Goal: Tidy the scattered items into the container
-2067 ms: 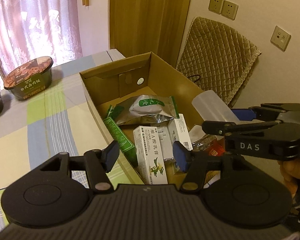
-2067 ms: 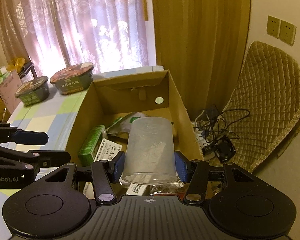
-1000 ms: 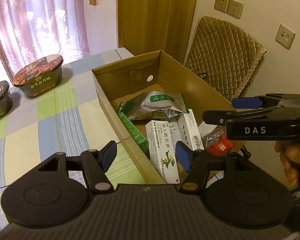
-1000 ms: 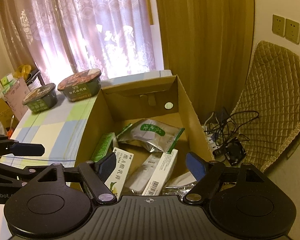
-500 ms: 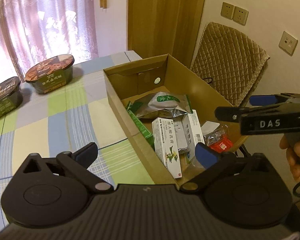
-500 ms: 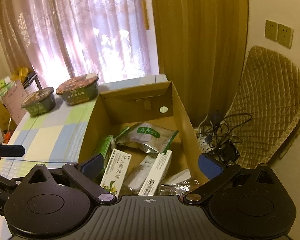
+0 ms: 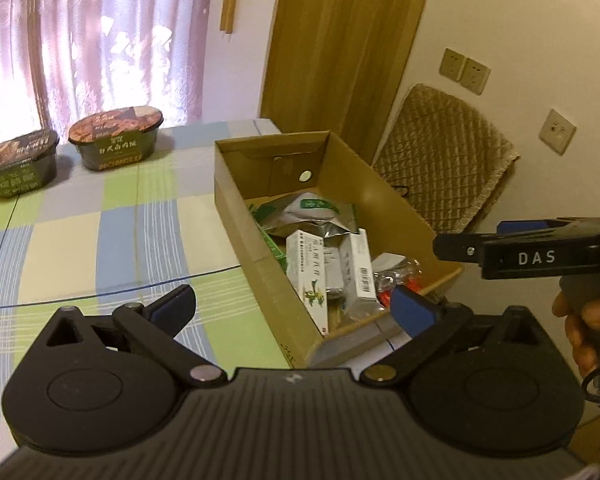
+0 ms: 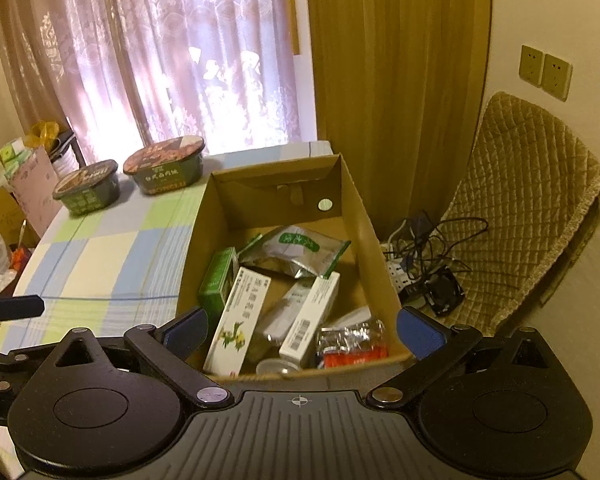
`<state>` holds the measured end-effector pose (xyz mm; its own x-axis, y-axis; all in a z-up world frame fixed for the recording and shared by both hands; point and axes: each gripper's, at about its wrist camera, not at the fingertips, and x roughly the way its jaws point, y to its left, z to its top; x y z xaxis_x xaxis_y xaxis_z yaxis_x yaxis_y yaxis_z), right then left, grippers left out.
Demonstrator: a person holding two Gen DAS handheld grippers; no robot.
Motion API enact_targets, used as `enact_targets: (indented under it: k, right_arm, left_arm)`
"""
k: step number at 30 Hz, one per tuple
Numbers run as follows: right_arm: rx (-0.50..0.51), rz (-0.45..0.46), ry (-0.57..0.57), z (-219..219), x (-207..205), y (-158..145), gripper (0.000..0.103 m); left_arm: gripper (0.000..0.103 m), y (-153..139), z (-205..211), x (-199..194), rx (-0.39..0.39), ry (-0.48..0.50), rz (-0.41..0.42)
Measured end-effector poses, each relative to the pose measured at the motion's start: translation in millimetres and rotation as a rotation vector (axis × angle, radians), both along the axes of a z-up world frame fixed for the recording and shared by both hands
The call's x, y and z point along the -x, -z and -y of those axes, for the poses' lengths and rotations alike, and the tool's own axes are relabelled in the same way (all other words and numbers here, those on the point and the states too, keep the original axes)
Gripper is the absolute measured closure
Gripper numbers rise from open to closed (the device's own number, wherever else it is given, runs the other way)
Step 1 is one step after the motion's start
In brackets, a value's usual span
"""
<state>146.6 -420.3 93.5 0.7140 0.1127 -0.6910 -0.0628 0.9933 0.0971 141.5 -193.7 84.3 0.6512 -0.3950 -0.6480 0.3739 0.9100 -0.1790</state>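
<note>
The open cardboard box (image 7: 244, 216) (image 8: 196, 240) stands at the right edge of the checked table. Inside it lie a silver pouch with a green label (image 7: 312, 216) (image 8: 296, 248), white cartons (image 7: 310, 280) (image 8: 240, 312), a green carton (image 8: 218, 280), a red packet (image 8: 352, 346) and a clear plastic cup (image 8: 276, 366) at the near end. My left gripper (image 7: 294, 308) is wide open and holds nothing, above the box's near left corner. My right gripper (image 8: 300, 332) is also wide open with nothing in it, over the box's near end.
Two green instant-food bowls (image 7: 116, 136) (image 7: 20, 160) stand at the table's far side by the curtain. A chair with a quilted cover (image 8: 520, 200) is to the right of the box. A power strip with tangled cables (image 8: 420, 272) lies on the floor. Bags and cartons (image 8: 4, 184) are piled at the far left.
The right gripper let go of the clear cup, which now lies in the box, and opened wide. The left gripper opened wider. Both pulled back from the box.
</note>
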Motion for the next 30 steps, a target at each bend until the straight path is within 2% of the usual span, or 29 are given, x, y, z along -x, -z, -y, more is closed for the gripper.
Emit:
enact_targets:
  k: [3,5,9,13,16,24,30]
  right_arm:
    - [0.010,-0.001,-0.001,-4,12,-5,0.000]
    - [0.013,0.001,-0.002,-7,21,-8,0.000]
    - [0.026,0.008,-0.011,-12,39,-17,0.000]
    - [0.038,0.013,-0.012,-15,55,-24,0.000]
    - [0.046,0.014,-0.004,-18,67,-28,0.000]
    - [0.071,0.014,-0.015,-32,98,-26,0.000]
    - [0.062,0.003,-0.004,-34,114,-26,0.000]
  left_arm:
    - [0.001,-5,-1,10,0.001,0.006,0.015]
    - [0.001,-9,-4,14,0.007,-0.007,-0.004]
    - [0.001,-13,-3,27,-0.051,-0.038,-0.018]
    - [0.001,-17,-5,42,-0.019,-0.060,-0.041]
    - [0.001,-19,-4,51,-0.027,-0.053,-0.046]
    - [0.001,-16,-3,88,-0.128,-0.063,0.024]
    - [0.001,-14,-18,101,-0.077,-0.080,-0.001]
